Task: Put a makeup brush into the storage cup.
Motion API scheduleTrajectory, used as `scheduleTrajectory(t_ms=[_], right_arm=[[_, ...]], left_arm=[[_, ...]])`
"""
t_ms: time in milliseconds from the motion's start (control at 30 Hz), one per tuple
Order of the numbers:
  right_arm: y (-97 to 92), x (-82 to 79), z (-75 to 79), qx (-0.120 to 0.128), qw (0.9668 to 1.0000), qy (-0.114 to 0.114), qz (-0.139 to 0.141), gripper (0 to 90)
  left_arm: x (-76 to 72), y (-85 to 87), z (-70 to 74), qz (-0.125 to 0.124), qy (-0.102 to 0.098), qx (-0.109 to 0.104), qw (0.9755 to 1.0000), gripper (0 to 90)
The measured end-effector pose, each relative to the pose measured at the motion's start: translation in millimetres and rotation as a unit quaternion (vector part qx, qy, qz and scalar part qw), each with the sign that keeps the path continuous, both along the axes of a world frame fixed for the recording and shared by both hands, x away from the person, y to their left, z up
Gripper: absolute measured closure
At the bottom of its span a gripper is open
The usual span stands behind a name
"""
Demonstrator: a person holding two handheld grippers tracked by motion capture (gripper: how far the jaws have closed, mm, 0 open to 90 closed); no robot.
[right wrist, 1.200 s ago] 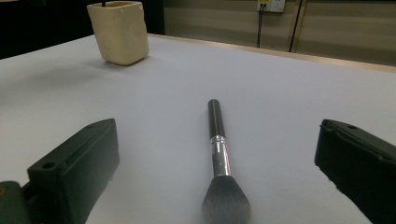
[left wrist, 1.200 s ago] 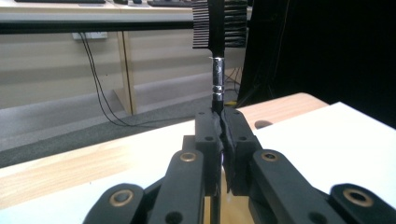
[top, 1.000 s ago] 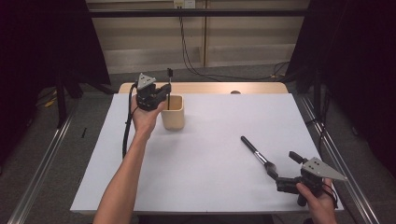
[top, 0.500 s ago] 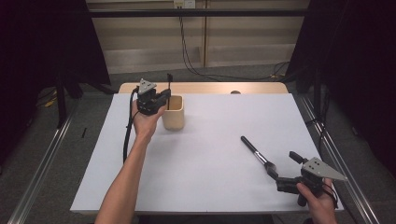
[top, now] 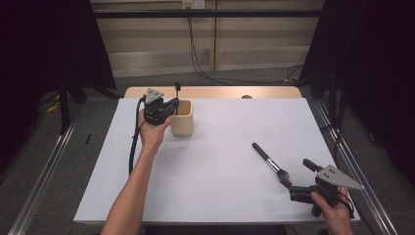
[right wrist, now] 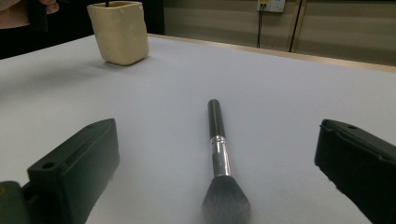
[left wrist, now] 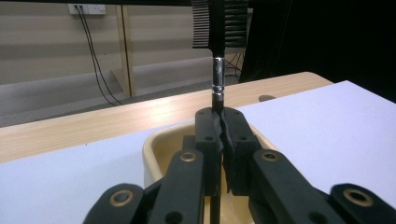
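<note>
Right tool (right wrist: 217, 182) stands wide; I find the makeup brush (right wrist: 217, 154) lying dead ahead, handle pointing away. Left tool (left wrist: 219, 140) clamps a comb brush (left wrist: 218, 28) upright above the cup (left wrist: 161, 144).

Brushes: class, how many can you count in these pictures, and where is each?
2. A comb brush upright in the left gripper over the cup; a makeup brush lying on the table before the right gripper.

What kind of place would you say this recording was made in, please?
Probably a lab recording bay, not a home: a white-topped table hemmed by black curtains, with wall sockets feeding loose cables across a bare floor.
</note>
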State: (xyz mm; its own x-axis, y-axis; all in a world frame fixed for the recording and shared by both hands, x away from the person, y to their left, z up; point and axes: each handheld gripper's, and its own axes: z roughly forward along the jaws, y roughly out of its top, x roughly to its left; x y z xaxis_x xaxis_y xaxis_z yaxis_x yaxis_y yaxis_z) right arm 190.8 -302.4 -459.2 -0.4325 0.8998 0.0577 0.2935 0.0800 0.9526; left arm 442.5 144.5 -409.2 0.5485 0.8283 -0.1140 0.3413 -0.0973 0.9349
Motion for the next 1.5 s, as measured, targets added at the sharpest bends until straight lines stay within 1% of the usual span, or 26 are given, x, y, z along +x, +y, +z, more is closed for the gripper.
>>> scheduleTrajectory(t_ms=[33,100,133,233,300,367,400,467,533,567,600,633,667,733,800,867,900,967,1033,1100,1167,1233,1333,1400,1467,1500], right_arm=[[0.0,-0.1,0.0,0.000,1.0000,0.000,0.000,0.0],[0.1,-0.2,0.1,-0.001,1.0000,0.000,0.001,0.0],[0.2,-0.2,0.1,0.000,1.0000,0.000,0.000,0.0],[0.2,-0.2,0.2,0.000,1.0000,0.000,0.001,0.0],[0.1,-0.1,0.1,-0.001,1.0000,0.000,0.001,0.0],[0.0,-0.1,0.1,0.000,1.0000,0.000,0.000,0.0],[-0.1,-0.1,0.0,0.000,1.0000,0.000,0.000,0.0],[-0.1,0.0,0.0,0.000,1.0000,0.000,0.000,0.0],[0.0,0.1,0.0,-0.001,1.0000,0.000,0.000,0.0],[0.0,0.1,-0.1,-0.001,1.0000,0.000,0.000,0.0],[0.1,0.0,0.0,-0.001,1.0000,0.000,0.001,0.0],[0.1,-0.1,0.1,-0.001,1.0000,0.000,0.001,0.0],[0.1,-0.1,0.1,-0.001,1.0000,0.000,0.001,0.0],[0.2,0.0,0.0,0.000,1.0000,0.000,0.001,0.0],[0.2,0.1,0.0,0.000,1.0000,0.000,0.002,0.0],[0.2,0.1,-0.1,0.000,1.0000,0.000,0.002,0.0],[0.1,0.0,0.0,0.000,1.0000,0.000,0.002,0.0],[-0.1,-0.2,0.2,0.000,1.0000,0.000,0.002,0.0],[-0.2,-0.3,0.2,0.000,1.0000,0.000,0.002,0.0],[-0.2,-0.1,0.2,0.000,1.0000,-0.001,0.001,0.0],[0.0,0.1,0.0,0.000,1.0000,0.000,0.000,0.0],[0.0,0.2,0.1,0.000,1.0000,0.000,0.000,0.0],[0.3,0.4,0.1,0.001,1.0000,0.000,-0.001,0.0],[0.3,0.3,0.1,0.001,1.0000,0.000,-0.001,0.0],[0.2,0.4,0.0,0.001,1.0000,0.000,-0.001,0.0],[0.2,0.5,0.0,0.001,1.0000,0.000,-0.001,0.0]], left_arm=[[-0.2,-0.1,-0.8,0.000,0.000,0.000,1.0000,86.1],[-0.3,0.4,-2.1,0.001,0.001,0.006,1.0000,86.0],[-0.5,-0.1,-2.7,0.003,0.002,0.003,1.0000,86.0],[-0.4,0.6,-2.8,0.003,0.005,0.004,1.0000,86.0],[-0.1,1.3,-2.9,0.003,0.005,0.008,1.0000,86.0],[-0.1,1.5,-3.5,0.004,0.006,0.005,1.0000,86.0],[-0.1,1.3,-3.6,0.005,0.009,0.005,0.9999,85.9],[-0.2,0.5,-4.0,0.006,0.013,0.011,0.9998,85.8],[-0.4,-0.1,-4.3,0.004,0.017,0.009,0.9998,85.3],[-0.4,-0.2,-4.5,0.004,0.018,0.009,0.9998,84.8],[-0.4,-0.1,-4.4,0.004,0.022,0.009,0.9997,82.0],[-0.2,-0.2,-4.6,0.004,0.023,0.007,0.9997,76.8],[-0.3,-0.2,-4.8,0.000,0.020,0.005,0.9998,75.4],[-0.9,0.0,-3.8,-0.002,0.020,0.002,0.9998,76.1],[-1.0,0.8,-3.1,-0.002,0.021,0.001,0.9998,70.0],[-1.0,2.0,-3.0,-0.002,0.025,0.001,0.9997,66.6],[-1.1,3.0,-2.8,-0.002,0.031,0.002,0.9995,64.4],[-2.0,4.7,-2.5,-0.004,0.039,-0.003,0.9992,62.9],[-4.1,5.5,-1.1,-0.003,0.038,0.004,0.9993,54.7],[-6.3,7.1,0.8,0.002,0.036,0.002,0.9994,43.7],[-8.7,9.1,2.0,0.009,0.036,0.000,0.9993,34.9],[-10.8,11.1,1.9,0.016,0.041,-0.004,0.9990,24.7],[-14.0,12.8,1.5,0.021,0.042,-0.004,0.9989,15.5],[-17.2,14.7,2.2,0.015,0.037,-0.004,0.9992,11.5],[-19.5,16.5,3.3,0.008,0.041,-0.009,0.9991,7.3],[-21.1,17.7,3.4,0.001,0.035,-0.007,0.9994,6.1]])
